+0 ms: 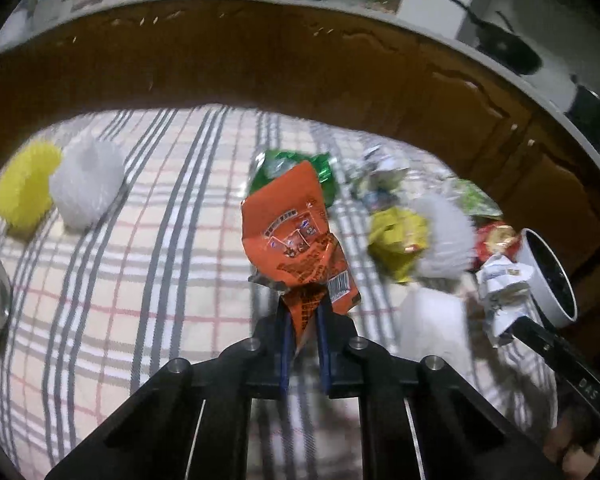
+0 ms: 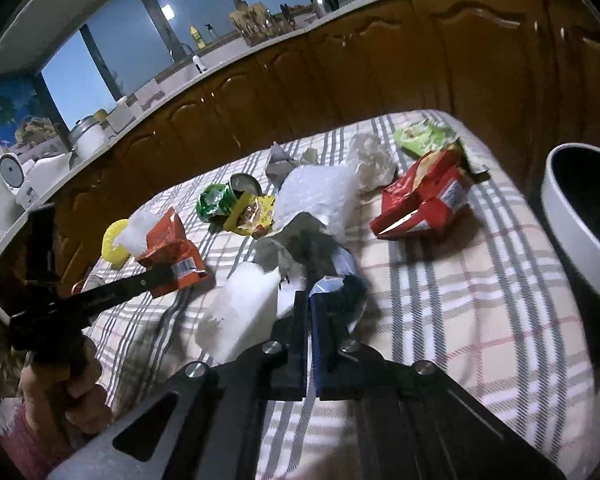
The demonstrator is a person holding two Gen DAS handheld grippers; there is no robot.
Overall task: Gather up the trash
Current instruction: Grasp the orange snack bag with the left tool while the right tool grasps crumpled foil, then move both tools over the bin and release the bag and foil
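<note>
The orange wrapper (image 1: 296,236) is clamped at its lower corner between the blue pads of the left gripper (image 1: 305,312), and it is held upright over the checked tablecloth (image 1: 140,280). A crumpled white-and-blue wrapper (image 2: 332,276) is pinched in the closed jaws of the right gripper (image 2: 309,312), just above the cloth. Around them more trash is seen on the cloth: a yellow wrapper (image 1: 396,240), a green wrapper (image 1: 300,172) and a red packet (image 2: 424,204). A white bin (image 2: 580,232) is placed at the right edge of the table. A yellow spiky ball (image 1: 26,188) and a white one (image 1: 86,184) are lying well apart, on the left.
</note>
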